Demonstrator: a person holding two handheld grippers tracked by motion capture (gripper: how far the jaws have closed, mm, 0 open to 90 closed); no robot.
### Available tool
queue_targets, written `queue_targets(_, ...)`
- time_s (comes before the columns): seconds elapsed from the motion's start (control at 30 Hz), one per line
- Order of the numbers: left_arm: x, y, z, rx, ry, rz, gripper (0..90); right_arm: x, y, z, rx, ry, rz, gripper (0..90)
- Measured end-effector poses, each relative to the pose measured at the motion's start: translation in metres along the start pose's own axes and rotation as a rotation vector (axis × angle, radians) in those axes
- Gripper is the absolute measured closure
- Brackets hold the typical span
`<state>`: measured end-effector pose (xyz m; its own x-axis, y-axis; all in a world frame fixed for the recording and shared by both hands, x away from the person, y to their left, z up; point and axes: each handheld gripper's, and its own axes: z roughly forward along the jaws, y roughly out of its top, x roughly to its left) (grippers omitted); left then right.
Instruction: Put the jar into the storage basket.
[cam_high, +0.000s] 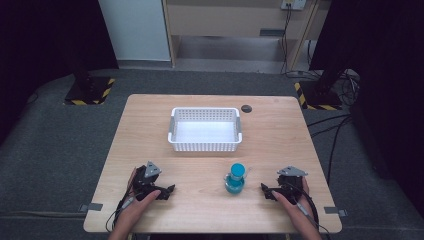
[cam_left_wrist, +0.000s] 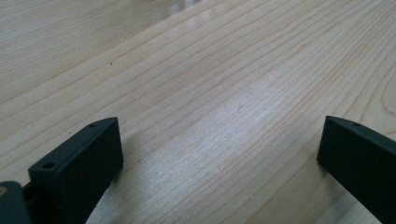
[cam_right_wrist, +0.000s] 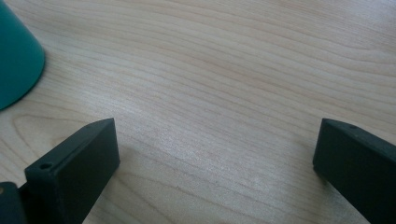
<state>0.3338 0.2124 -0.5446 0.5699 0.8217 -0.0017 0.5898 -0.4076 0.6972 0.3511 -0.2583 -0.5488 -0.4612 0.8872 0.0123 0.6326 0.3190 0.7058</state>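
My left gripper (cam_high: 167, 190) and right gripper (cam_high: 265, 191) rest low on the table (cam_high: 280, 135), both with jaws spread wide and nothing between them. The teal flask (cam_high: 234, 178) stands upright between them, nearer my right, in front of the white basket (cam_high: 205, 129). It looks rigid, smooth, probably slippery (maybe fragile), so I'd grasp its narrow neck.
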Motion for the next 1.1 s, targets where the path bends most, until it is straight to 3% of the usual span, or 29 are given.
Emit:
queue_targets(0.73,0.0,0.0,0.0,0.0,0.002,-0.001,0.0,0.0,0.0,-0.001,0.0,-0.002,0.004,1.3)
queue_targets(1.1,0.0,0.0,0.0,0.0,0.002,-0.002,0.0,0.008,0.001,-0.012,-0.012,0.029,-0.021,2.9)
